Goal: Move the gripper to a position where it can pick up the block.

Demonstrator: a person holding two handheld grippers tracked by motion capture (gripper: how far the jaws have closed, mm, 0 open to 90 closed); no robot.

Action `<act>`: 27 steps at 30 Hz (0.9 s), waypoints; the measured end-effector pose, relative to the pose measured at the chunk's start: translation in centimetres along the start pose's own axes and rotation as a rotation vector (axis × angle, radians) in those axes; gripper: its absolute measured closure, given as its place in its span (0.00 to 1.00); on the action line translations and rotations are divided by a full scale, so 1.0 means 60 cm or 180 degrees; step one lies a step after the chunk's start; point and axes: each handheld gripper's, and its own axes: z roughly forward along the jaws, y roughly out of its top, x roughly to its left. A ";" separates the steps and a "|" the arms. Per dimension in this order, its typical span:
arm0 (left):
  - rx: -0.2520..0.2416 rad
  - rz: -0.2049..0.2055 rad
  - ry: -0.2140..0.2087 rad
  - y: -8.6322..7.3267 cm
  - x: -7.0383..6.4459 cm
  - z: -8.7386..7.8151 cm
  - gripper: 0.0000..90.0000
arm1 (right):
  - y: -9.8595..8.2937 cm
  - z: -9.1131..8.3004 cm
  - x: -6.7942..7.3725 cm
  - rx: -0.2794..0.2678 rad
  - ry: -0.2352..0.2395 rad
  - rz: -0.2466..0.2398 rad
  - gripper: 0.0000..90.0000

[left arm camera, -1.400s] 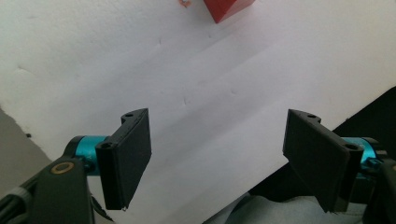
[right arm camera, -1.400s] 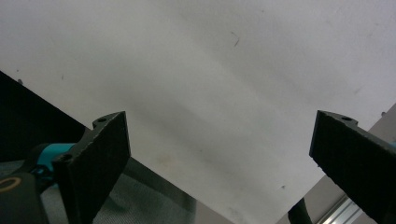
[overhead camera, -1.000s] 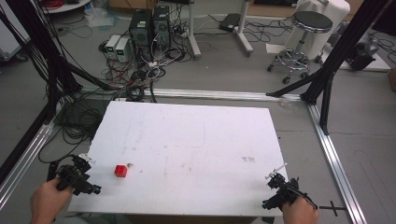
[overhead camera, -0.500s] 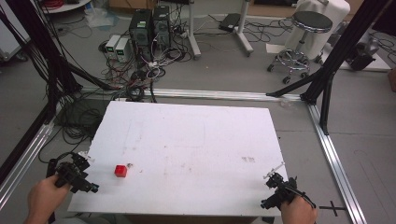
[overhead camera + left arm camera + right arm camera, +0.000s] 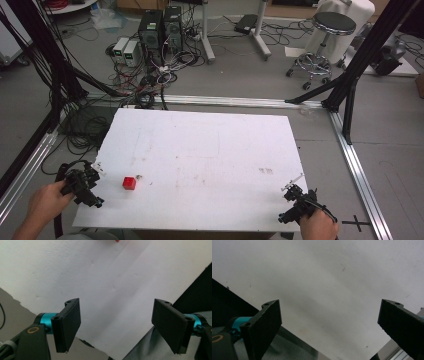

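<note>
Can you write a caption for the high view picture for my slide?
Two hand-held grippers, left gripper and right gripper, wait open at the white table's near corners, beside a small red block.

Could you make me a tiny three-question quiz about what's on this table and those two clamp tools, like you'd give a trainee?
1. True or false: the small red cube sits nearer the left gripper than the right gripper.
2. Multiple choice: in the left gripper view, the jaws of that gripper stand
A. shut on the cube
B. wide apart with nothing between them
C. shut on nothing
3. Fill in: the cube rests on the flat ____ table top.

Key: 1 true; 2 B; 3 white.
</note>
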 end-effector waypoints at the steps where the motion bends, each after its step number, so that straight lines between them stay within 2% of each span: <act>1: 0.0028 0.0076 0.0019 0.002 0.000 0.001 0.26 | -0.001 0.000 0.001 0.0000 0.0004 0.0033 0.05; 2: 0.0028 0.0076 0.0019 0.002 0.000 0.001 0.26 | -0.001 -0.001 0.001 0.0004 -0.0006 0.0032 0.05; 5: 0.0131 0.0251 0.0078 0.006 0.008 0.000 0.26 | -0.001 -0.001 0.001 -0.0004 -0.0005 0.0029 0.05; 11: 0.0157 0.0450 0.0009 0.013 0.018 -0.002 0.26 | 0.000 0.000 0.001 0.0008 -0.0012 0.0005 0.05; 13: 0.0193 0.0588 -0.0016 0.020 0.025 -0.006 0.26 | 0.000 0.000 0.001 0.0014 -0.0015 0.0004 0.05; 16: 0.0205 0.0667 -0.0052 0.026 0.028 -0.008 0.26 | -0.001 0.001 0.001 0.0020 -0.0004 0.0019 0.05; 18: 0.0239 0.0785 -0.0065 0.035 0.035 -0.012 0.26 | -0.001 0.002 0.001 0.0015 -0.0005 0.0027 0.05; 22: 0.0226 0.0883 -0.0042 0.044 0.040 -0.017 0.26 | -0.002 0.002 0.000 -0.0004 -0.0005 0.0019 0.05; 24: 0.0248 0.0990 -0.0025 0.052 0.044 -0.023 0.26 | -0.002 0.002 0.001 0.0011 -0.0004 0.0025 0.05; 27: 0.0227 0.1080 0.0004 0.061 0.045 -0.026 0.26 | -0.002 0.002 0.001 0.0018 -0.0004 0.0034 0.05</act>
